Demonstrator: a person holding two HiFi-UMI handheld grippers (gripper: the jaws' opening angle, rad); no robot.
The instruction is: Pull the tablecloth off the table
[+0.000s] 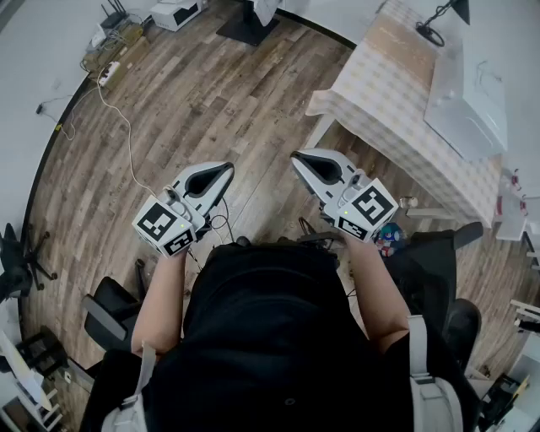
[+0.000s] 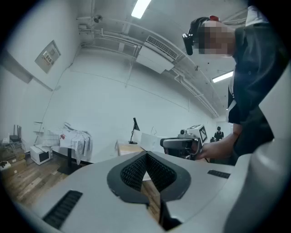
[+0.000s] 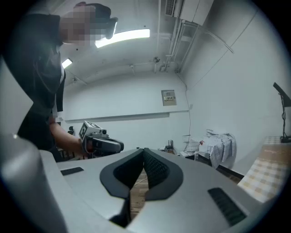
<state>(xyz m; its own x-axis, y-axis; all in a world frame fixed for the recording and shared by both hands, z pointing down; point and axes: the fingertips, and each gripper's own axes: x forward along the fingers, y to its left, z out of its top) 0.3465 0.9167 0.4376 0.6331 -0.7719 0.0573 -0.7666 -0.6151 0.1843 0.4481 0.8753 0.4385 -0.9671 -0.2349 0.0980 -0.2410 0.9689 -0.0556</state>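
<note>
The checked beige tablecloth [image 1: 396, 93] covers a table at the upper right of the head view, and its hanging corner [image 3: 268, 175] shows at the right edge of the right gripper view. Both grippers are held level in front of the person, well short of the table. My left gripper [image 1: 226, 171] is shut with nothing in it. My right gripper [image 1: 297, 159] is shut and empty too, the nearer one to the cloth's left corner. The tips of each pair meet in the gripper views [image 2: 146, 155] [image 3: 143, 151]. From each gripper view the other gripper [image 2: 182, 145] [image 3: 101, 144] is seen.
A white box [image 1: 468, 101] and a black desk lamp [image 1: 434, 21] stand on the tablecloth. Wooden floor [image 1: 194, 110] lies between me and the table. A power strip with cables [image 1: 108, 74] lies at the left wall. Black chairs [image 1: 110, 312] stand beside me, and a black stand base [image 1: 249, 29] is at the top.
</note>
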